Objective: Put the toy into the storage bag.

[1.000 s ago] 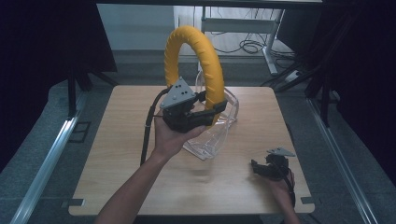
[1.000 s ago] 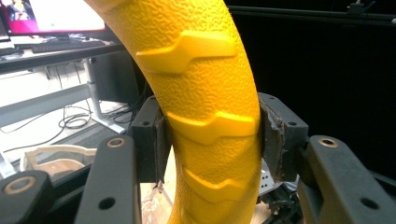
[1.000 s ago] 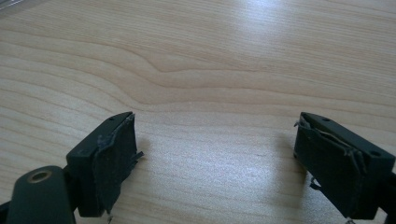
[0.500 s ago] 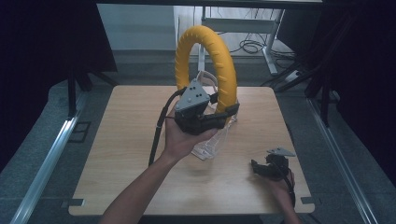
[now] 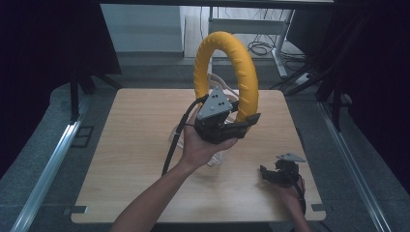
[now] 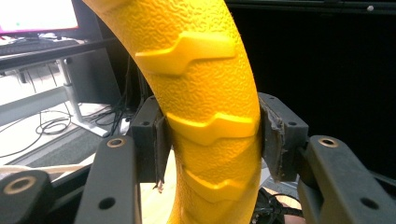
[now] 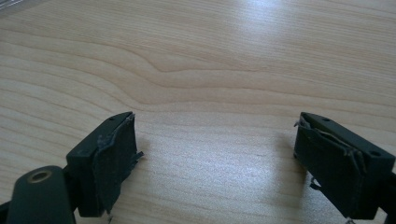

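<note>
A thick yellow textured ring point(image 5: 227, 72) is held upright above the middle of the wooden table point(image 5: 125, 159). My left gripper point(image 5: 227, 128) is shut on its lower part. In the left gripper view both pads press the sides of the yellow ring point(image 6: 205, 116), which rises between the left gripper's point(image 6: 210, 140) jaws. A clear plastic bag point(image 5: 212, 157) lies on the table under the left hand, mostly hidden. My right gripper point(image 5: 270, 175) rests near the table's front right corner. In the right gripper view the right gripper point(image 7: 215, 158) stands open over bare wood, nothing between its pads.
Metal rails point(image 5: 53, 159) run along both sides of the table. Behind it are a white desk frame point(image 5: 251, 24) and cables point(image 5: 261, 47) on the floor. Dark curtains close off the left and right.
The left hand has carried the yellow ring to the right and slightly toward the front of the table. The right gripper has stayed where it was.
</note>
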The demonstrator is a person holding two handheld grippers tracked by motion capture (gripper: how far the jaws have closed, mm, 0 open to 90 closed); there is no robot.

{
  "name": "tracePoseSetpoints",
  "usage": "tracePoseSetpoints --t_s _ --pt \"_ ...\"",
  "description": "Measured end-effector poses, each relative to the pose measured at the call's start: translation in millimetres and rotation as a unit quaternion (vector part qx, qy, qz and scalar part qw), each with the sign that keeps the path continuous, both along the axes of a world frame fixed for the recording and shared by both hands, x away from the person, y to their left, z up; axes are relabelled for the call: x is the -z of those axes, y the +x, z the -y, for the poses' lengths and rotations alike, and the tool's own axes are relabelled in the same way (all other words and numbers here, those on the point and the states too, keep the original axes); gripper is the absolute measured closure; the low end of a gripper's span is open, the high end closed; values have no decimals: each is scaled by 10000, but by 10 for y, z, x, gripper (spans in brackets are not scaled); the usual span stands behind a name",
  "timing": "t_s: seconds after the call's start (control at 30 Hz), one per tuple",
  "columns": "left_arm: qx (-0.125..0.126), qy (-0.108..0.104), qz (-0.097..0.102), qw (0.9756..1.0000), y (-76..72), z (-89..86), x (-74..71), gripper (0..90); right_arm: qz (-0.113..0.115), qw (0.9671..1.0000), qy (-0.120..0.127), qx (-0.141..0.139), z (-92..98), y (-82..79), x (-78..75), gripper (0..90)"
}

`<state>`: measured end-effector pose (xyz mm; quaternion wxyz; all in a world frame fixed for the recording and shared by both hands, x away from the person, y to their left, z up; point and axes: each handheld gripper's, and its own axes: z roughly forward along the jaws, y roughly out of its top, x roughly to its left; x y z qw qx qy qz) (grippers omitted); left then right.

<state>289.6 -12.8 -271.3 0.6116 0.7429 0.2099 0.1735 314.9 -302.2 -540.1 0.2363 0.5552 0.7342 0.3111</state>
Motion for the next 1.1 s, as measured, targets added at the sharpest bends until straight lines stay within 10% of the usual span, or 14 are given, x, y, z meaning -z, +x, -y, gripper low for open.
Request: tracePoseSetpoints --t_s 1.1 --pt "89 118 -538 9984 250 145 459 487 5 10000 3 8 -1 0 0 130"
